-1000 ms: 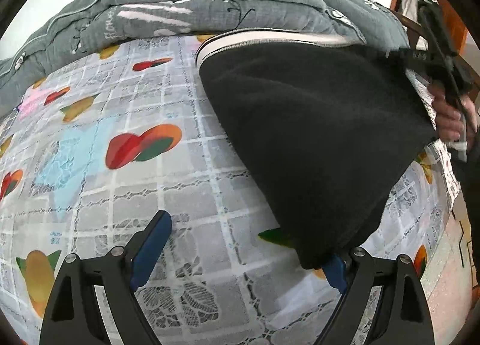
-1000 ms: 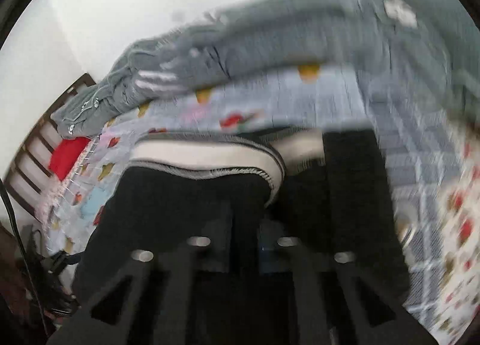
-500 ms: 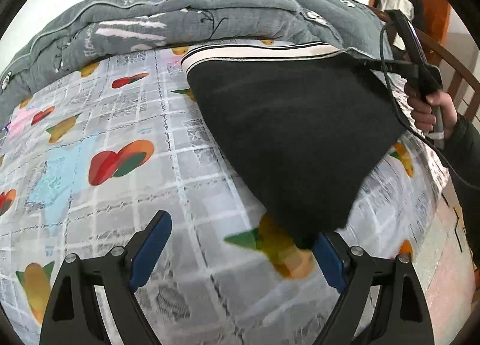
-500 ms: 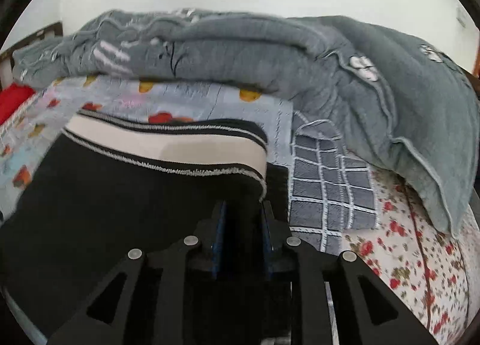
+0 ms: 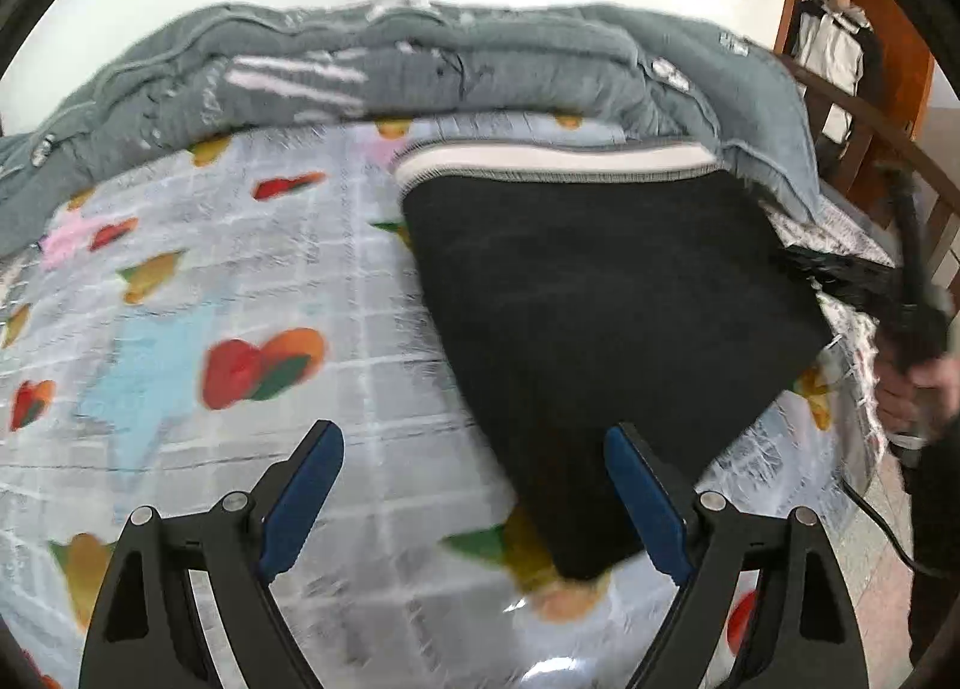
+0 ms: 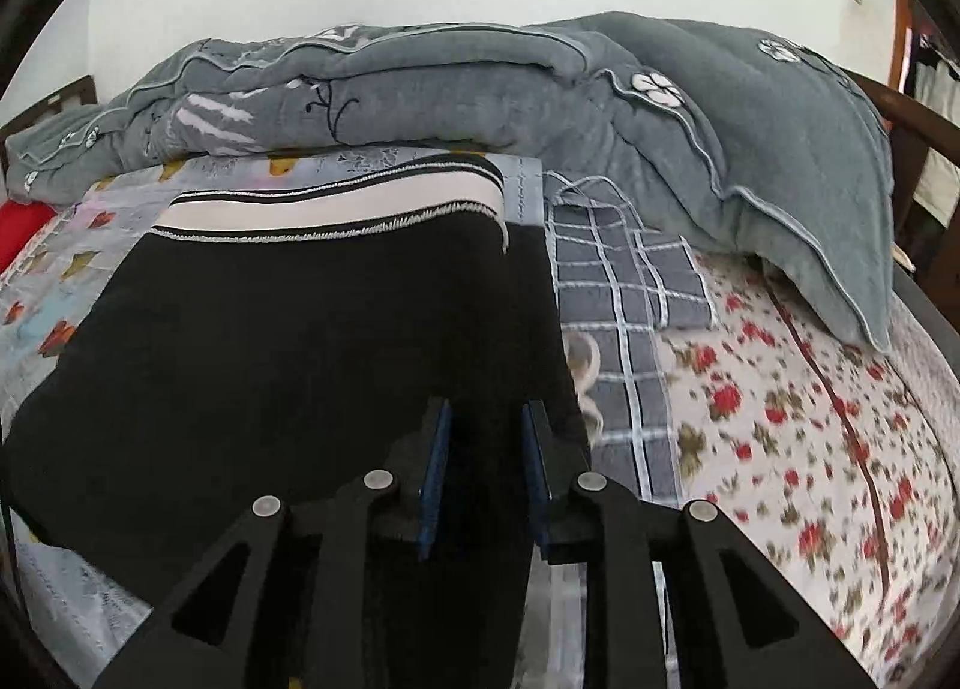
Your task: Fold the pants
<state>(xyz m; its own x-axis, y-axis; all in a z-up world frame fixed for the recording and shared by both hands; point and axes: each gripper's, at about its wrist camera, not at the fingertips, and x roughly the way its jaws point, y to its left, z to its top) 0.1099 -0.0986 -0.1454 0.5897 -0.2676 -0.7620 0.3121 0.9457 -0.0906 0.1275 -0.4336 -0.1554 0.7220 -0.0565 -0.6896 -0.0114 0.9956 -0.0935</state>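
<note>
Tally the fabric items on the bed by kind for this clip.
Black pants: 1
Grey quilt: 1
Grey checked cloth: 1
Fruit-print sheet: 1
Red-flower sheet: 1
Total: 5

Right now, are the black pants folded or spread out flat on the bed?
Folded. The black pants lie as a compact doubled panel, waistband along the far edge with a second black layer beneath it; no separate legs show.

the left wrist view looks low across the bed (image 5: 252, 281) from the pants' (image 5: 600, 317) left; the right wrist view sits close over them. both face the grey quilt (image 6: 456, 89).
</note>
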